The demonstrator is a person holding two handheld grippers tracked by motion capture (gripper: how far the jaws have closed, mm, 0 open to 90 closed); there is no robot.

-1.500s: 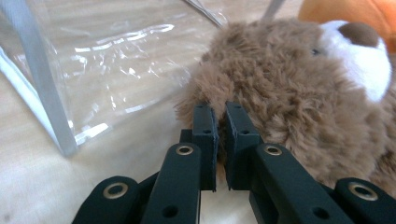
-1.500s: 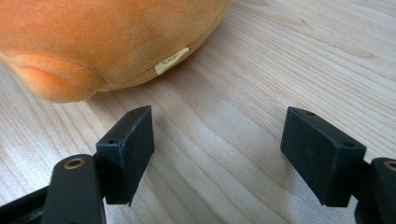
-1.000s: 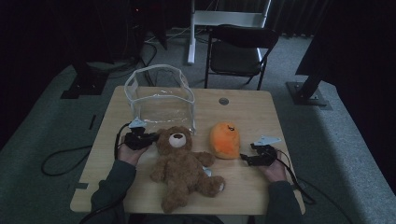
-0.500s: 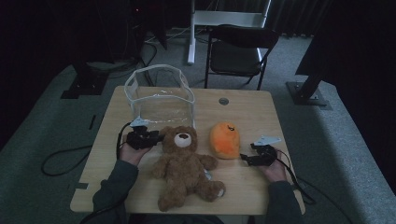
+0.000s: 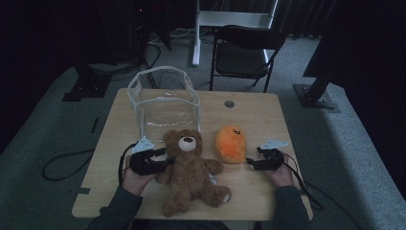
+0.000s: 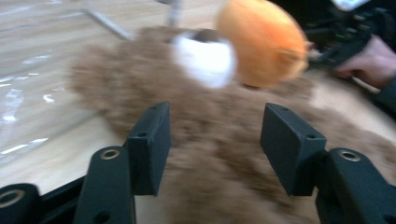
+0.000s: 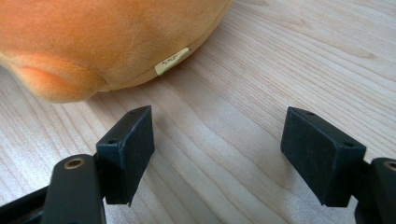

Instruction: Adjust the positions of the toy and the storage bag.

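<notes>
A brown teddy bear (image 5: 189, 172) lies on its back in the middle of the wooden table (image 5: 268, 115). Right of its head sits an orange plush (image 5: 231, 143). My left gripper (image 5: 163, 162) points at the bear's arm from the left. Its jaws have just been opening and stand apart in the left gripper view (image 6: 215, 140), with blurred brown fur (image 6: 210, 154) between and beyond them, not pressed. The orange plush (image 6: 261, 42) shows behind the bear. My right gripper (image 5: 250, 163) rests open just right of the orange plush (image 7: 107, 37), bare wood between its jaws (image 7: 217, 154).
A clear plastic container (image 5: 165, 103) stands behind the bear at the table's back left. A small round grommet (image 5: 229, 103) sits near the far edge. Beyond the table is a black chair (image 5: 246, 50). Cables trail from both grippers.
The left gripper has drawn back toward the near edge, from beside the bear's head to beside its arm. The bear has shifted slightly right. The right gripper has stayed put.
</notes>
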